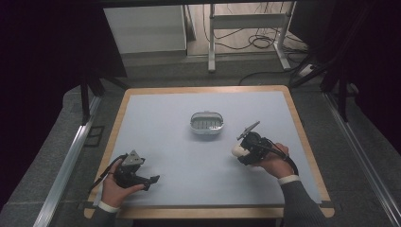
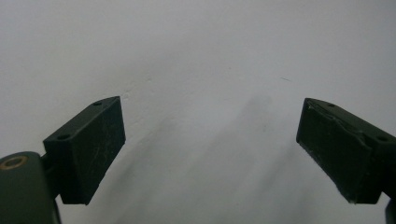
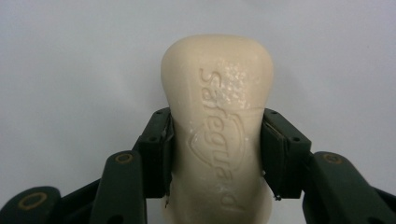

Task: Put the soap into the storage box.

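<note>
Clamped by its waist in the right gripper (image 3: pixel 215 154), the soap bar (image 3: pixel 217 126), perhaps slick, could squirt out before reaching the soap dish (image 1: pixel 206 123), while the left gripper (image 2: pixel 210 149) idles wide open and empty.

High view: fixed above the near side of the desk (image 1: pixel 156 118), facing forward and down, far enough to take in the whole pale top, the floor beyond and both hands at the bottom edge.

Left gripper view: riding on the left tongs (image 2: pixel 210 144), looking along two spread black jaws, very near the bare desk surface.

Right gripper view: riding on the right tongs (image 3: pixel 215 154), looking along jaws clamped on a cream soap bar (image 3: pixel 217 121), close up.

Shared by all three: the pale desk top. Shared by high view and right gripper view: the soap bar (image 1: pixel 238 149).
</note>
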A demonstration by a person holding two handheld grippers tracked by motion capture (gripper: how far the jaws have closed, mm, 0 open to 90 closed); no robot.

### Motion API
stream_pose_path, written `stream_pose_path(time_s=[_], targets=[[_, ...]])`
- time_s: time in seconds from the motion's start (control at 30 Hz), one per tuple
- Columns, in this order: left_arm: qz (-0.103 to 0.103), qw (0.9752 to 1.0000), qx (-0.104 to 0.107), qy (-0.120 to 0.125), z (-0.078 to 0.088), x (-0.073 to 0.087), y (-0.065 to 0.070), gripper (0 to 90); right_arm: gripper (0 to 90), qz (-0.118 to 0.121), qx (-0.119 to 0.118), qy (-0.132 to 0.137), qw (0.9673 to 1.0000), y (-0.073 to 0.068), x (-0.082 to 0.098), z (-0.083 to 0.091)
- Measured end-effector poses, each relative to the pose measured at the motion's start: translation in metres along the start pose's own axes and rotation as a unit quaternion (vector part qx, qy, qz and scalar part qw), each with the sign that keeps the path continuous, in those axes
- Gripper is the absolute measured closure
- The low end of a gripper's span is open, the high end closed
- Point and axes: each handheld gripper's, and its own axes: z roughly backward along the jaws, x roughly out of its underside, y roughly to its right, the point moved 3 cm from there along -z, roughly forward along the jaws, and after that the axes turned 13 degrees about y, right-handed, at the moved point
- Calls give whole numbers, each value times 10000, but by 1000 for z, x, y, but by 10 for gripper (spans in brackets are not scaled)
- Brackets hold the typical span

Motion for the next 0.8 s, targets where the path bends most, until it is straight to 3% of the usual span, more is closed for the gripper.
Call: stream_pose_path(time_s=[0.8], targets=[[-12,10000,-8,-20,0,0,0,84,494,170,-43,183,9997,13,-32,-3]])
